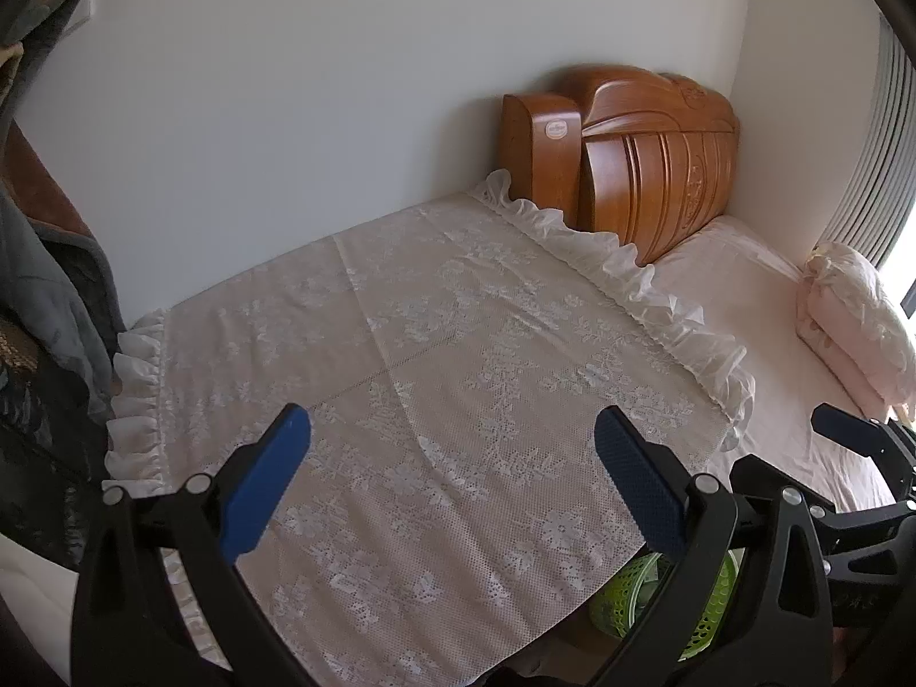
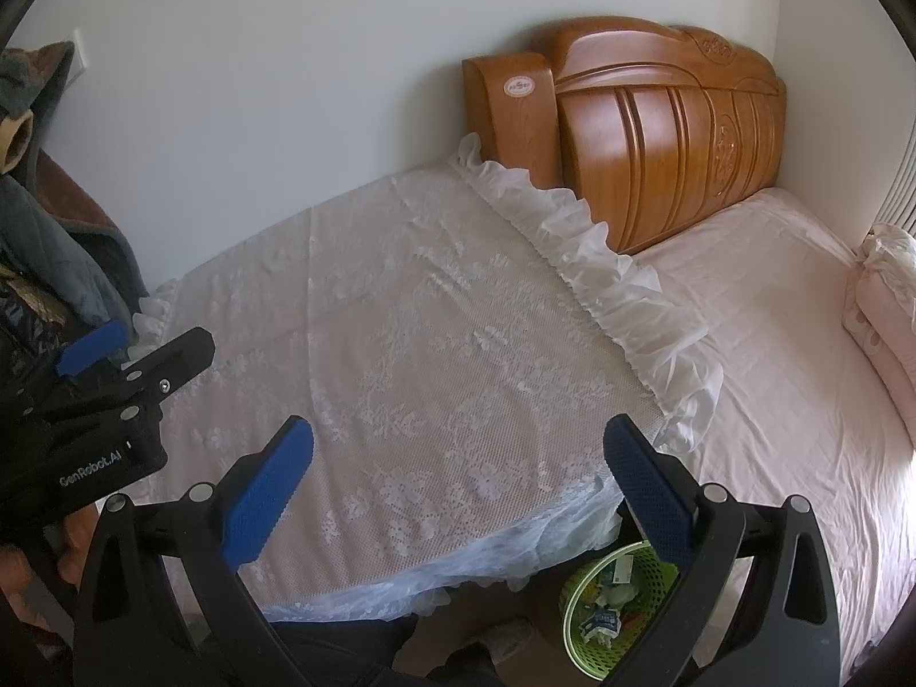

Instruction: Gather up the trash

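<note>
Basket with trash below right gripper; both grippers' jaws spread, empty.

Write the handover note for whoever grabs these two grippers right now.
Left gripper: open, empty, above the lace cover.
Right gripper: open, empty, over the same cover's near edge.
Green basket: low down beside the bed, between lace-covered surface and pink sheet; it already holds some wrappers and scraps.
Done: some trash is binned.
Left: no loose trash shows on the cover or sheet; look elsewhere for more.
</note>
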